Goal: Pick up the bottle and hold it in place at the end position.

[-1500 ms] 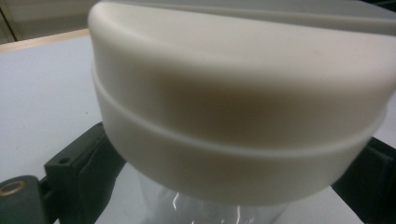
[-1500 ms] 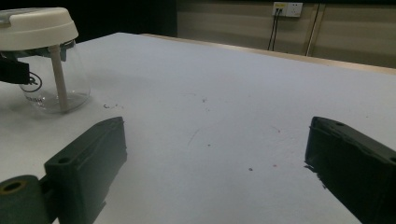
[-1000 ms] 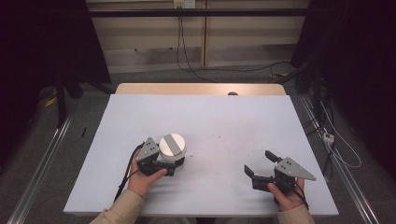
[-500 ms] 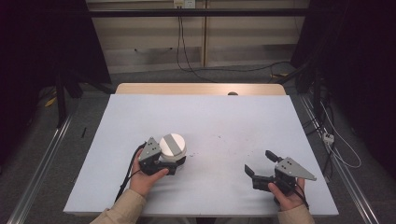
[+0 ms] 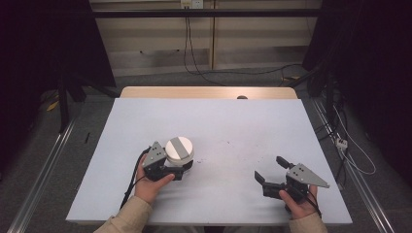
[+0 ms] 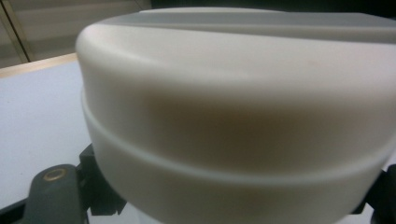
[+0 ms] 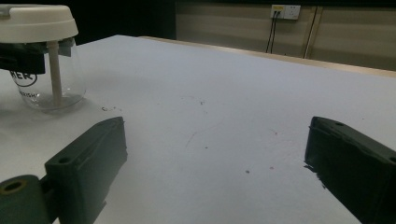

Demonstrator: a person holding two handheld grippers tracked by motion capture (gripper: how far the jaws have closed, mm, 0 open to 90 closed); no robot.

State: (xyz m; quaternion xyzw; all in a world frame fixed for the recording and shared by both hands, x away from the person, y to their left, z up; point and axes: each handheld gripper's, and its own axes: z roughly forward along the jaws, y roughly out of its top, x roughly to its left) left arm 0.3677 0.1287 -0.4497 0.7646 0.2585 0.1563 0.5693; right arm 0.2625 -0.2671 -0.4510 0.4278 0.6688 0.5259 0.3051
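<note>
Left tongs (image 5: pixel 176 171), lower left of frame, had just been closing and clenched the jar (image 5: pixel 179 154). Jar stood upright on tabletop (image 5: pixel 233 126), long axis vertical, white lid (image 6: pixel 233 84) up, its grey bar running up-frame. Right tongs (image 5: pixel 270 171), lower right, gaped, released, holding nothing.

Lidded jar (image 5: pixel 179 154) on white table (image 5: pixel 233 126)
</note>
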